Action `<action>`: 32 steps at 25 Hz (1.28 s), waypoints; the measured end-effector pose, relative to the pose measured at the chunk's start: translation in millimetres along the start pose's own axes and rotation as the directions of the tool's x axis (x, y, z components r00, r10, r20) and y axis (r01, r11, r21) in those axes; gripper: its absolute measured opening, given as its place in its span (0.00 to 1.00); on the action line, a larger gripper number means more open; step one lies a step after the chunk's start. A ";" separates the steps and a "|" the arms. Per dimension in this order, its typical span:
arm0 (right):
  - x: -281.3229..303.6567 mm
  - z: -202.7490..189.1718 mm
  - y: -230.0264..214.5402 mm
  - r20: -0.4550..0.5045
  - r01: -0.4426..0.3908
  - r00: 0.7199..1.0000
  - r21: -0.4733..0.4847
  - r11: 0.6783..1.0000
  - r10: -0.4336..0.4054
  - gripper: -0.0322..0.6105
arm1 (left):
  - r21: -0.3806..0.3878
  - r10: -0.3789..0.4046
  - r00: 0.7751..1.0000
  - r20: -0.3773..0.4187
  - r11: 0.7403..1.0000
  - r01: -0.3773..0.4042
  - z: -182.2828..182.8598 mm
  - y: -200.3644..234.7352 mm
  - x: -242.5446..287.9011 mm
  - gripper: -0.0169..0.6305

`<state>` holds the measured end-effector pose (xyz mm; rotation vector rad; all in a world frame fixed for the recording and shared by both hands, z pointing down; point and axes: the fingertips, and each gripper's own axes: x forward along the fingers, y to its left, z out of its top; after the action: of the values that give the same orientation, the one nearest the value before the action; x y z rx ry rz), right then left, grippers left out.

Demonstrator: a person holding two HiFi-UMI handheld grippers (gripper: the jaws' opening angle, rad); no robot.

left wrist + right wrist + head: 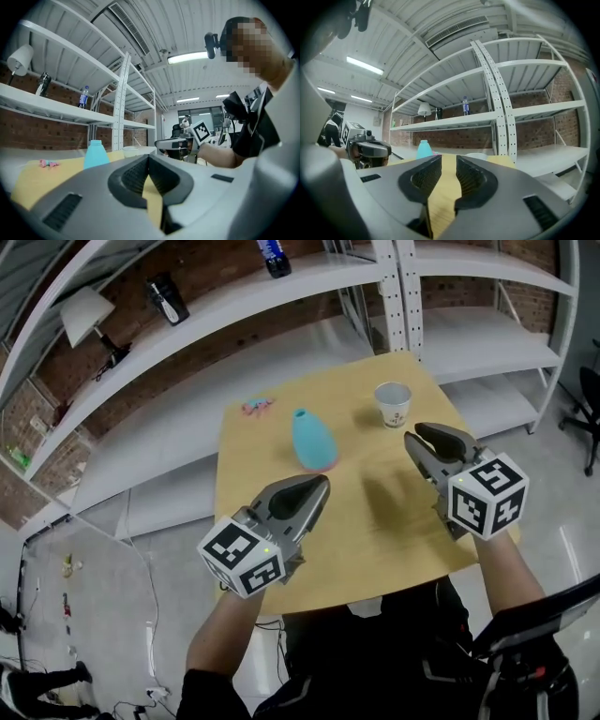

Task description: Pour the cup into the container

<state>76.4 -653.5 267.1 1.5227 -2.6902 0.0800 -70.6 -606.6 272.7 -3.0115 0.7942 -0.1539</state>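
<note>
A white paper cup (pixel 393 405) stands upright near the far right corner of the wooden table (pixel 375 540). A teal bottle-shaped container (pixel 314 439) stands left of it, near the table's middle. My right gripper (pixel 414 434) hovers just short of the cup, its jaws slightly open with nothing between them (pixel 449 159); the cup's rim (pixel 476 156) shows just beyond the right jaw. My left gripper (pixel 323 482) is shut and empty (pixel 149 158), just in front of the container (pixel 96 154).
A small pink object (pixel 258 407) lies at the table's far left. White metal shelving (pixel 281 296) with a lamp, a bottle and a dark item runs behind the table. An office chair (pixel 586 399) stands at the right edge.
</note>
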 end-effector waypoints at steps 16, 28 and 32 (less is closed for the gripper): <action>72.7 -44.3 -68.0 -0.203 0.052 0.978 0.043 0.998 -0.043 0.52 | -0.044 -0.191 0.981 0.015 0.981 0.191 -34.6 8.9 31.8 0.02; 114.0 -57.0 -80.3 -0.250 0.051 0.967 0.044 0.998 -0.038 0.57 | -0.003 -0.289 0.956 -0.042 0.957 0.289 -43.5 0.1 30.3 0.02; 117.7 -52.9 -83.7 -0.217 0.059 0.975 0.042 0.997 -0.049 0.57 | -0.001 -0.292 0.955 -0.040 0.956 0.292 -44.5 -0.9 29.9 0.02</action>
<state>88.6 -793.5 329.6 1.5021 -2.4935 0.2926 -48.8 -620.4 319.7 -3.1114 0.3425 -0.2213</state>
